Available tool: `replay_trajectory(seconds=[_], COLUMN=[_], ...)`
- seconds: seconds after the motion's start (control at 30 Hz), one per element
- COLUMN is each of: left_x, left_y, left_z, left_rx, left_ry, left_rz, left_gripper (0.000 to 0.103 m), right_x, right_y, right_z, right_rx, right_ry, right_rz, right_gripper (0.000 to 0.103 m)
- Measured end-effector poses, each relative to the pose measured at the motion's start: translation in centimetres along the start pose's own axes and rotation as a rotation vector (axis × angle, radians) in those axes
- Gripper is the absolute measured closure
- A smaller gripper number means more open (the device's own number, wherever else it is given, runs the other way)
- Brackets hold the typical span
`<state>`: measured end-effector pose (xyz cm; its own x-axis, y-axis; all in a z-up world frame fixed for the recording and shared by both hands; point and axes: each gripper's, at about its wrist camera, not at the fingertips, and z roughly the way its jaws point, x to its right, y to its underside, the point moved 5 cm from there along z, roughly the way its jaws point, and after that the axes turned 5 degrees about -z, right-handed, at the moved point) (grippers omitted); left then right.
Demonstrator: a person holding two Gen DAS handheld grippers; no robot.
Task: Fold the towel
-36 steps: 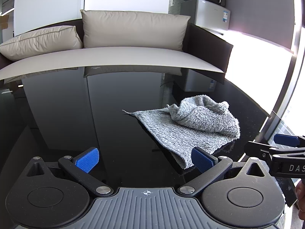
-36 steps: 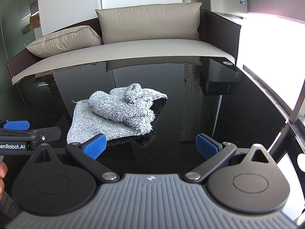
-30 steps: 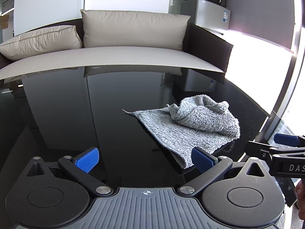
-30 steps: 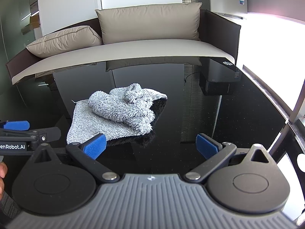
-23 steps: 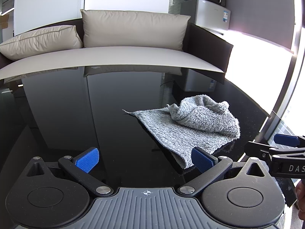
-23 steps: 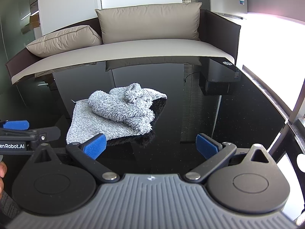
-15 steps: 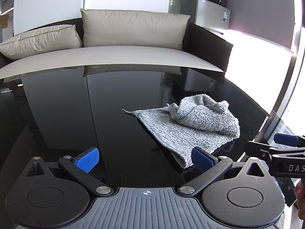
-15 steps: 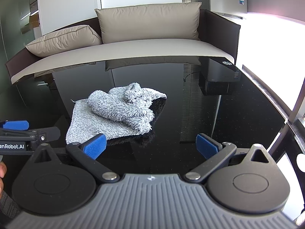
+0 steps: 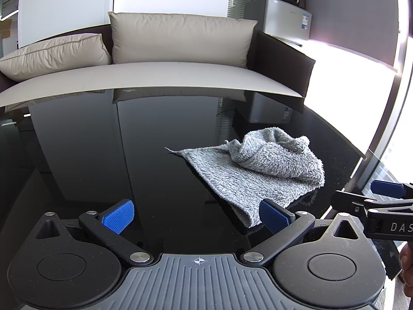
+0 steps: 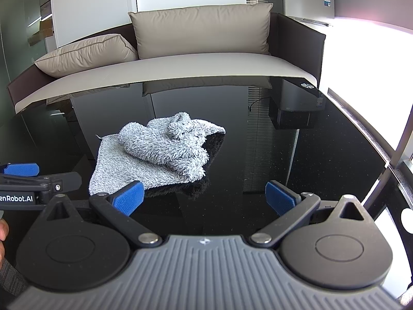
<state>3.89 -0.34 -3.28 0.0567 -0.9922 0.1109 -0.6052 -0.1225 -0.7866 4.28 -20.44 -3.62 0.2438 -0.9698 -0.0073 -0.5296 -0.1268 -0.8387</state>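
A grey fluffy towel [image 9: 254, 170] lies crumpled on the glossy black table [image 9: 103, 155], one flat layer below and a bunched heap on top. In the right wrist view the towel [image 10: 157, 152] sits ahead and to the left. My left gripper [image 9: 196, 215] is open and empty, its right pad close to the towel's near corner. My right gripper [image 10: 204, 197] is open and empty, its left pad just in front of the towel's near edge. Each gripper shows at the edge of the other's view, the right one [image 9: 374, 201] and the left one [image 10: 28, 178].
A beige sofa [image 9: 167, 69] with cushions runs behind the table's far edge. A small fridge [image 9: 281, 18] with a microwave on top stands at the back right. A bright window is on the right, beyond the table's right edge [image 10: 366, 129].
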Motion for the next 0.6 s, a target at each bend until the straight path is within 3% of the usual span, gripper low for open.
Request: replay_trajectory(seconds=[0.6], left_x=[-0.02], left_y=[-0.12], left_z=[0.2], left_rx=[-0.002], left_ry=[0.0], left_rz=[-0.001], left_gripper=[0.001], right_x=[0.07], right_y=[0.01], right_z=[0.0], right_rx=[0.001], right_ry=[0.001], right_rz=[0.002], right_gripper=[0.001])
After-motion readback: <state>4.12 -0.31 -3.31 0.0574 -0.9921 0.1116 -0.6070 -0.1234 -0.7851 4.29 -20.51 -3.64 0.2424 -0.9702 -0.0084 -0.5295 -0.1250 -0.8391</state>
